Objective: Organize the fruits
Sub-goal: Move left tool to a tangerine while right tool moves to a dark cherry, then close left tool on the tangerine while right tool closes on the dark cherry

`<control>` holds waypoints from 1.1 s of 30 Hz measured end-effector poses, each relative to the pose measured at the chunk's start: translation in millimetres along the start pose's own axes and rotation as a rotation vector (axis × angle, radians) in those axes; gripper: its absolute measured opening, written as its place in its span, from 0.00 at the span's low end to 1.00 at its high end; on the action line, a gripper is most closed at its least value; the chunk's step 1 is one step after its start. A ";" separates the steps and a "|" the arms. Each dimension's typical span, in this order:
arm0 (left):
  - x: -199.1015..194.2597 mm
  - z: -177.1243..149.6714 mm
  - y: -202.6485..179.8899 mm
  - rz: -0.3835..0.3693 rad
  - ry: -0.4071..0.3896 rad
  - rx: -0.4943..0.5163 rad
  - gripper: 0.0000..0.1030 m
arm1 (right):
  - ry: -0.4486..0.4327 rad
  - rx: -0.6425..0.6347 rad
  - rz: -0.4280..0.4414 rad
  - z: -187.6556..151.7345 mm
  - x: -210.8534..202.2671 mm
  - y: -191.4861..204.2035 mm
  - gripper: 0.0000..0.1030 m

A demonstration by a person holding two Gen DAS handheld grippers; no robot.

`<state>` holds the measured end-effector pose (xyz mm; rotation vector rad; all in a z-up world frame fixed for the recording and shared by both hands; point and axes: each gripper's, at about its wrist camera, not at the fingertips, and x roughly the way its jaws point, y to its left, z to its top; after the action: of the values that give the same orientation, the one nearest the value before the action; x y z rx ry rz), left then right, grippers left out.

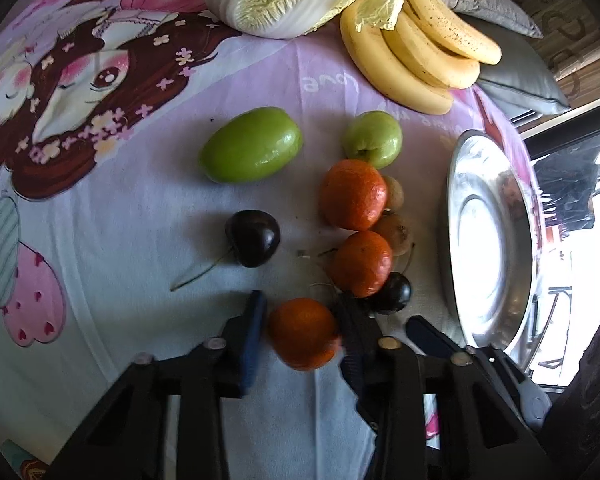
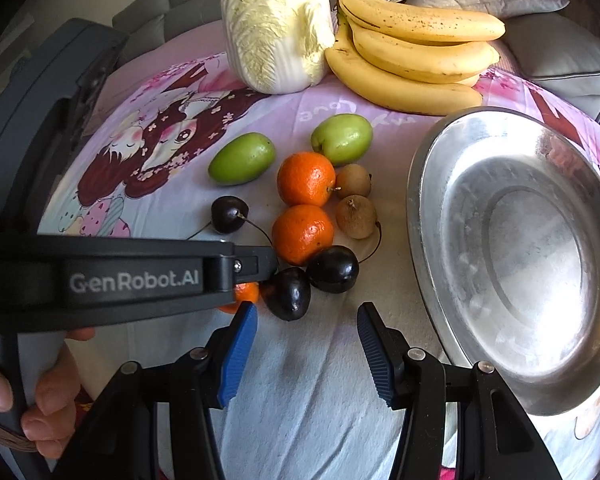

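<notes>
My left gripper [image 1: 302, 316] is shut on an orange mandarin [image 1: 302, 334] at the near edge of the fruit pile; from the right wrist view it [image 2: 242, 293] shows only partly behind the left gripper's body [image 2: 132, 276]. Two more mandarins [image 1: 354, 194] [image 1: 362, 263], two green fruits [image 1: 251, 145] [image 1: 373, 139], dark cherries [image 1: 253, 238] [image 2: 333, 269] and brown longans [image 2: 356, 216] lie on the cloth. My right gripper [image 2: 306, 320] is open and empty, just short of the cherries. A steel plate [image 2: 516, 256] lies to the right.
A bunch of bananas [image 2: 412, 56] and a napa cabbage [image 2: 276, 24] lie at the far side. Grey cushions [image 2: 560, 48] sit behind them. The printed pink cloth [image 1: 100, 220] covers the surface. A hand [image 2: 48, 396] holds the left gripper's handle.
</notes>
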<state>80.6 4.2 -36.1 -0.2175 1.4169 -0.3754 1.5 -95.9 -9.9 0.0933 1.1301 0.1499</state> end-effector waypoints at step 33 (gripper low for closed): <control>-45.0 -13.2 58.6 -0.013 -0.096 -0.129 0.35 | -0.006 -0.010 0.043 2.9 17.4 15.2 0.52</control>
<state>70.0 76.3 -18.2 -0.3455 1.3463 -0.2807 10.3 -78.0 -21.9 0.1092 1.1215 0.1939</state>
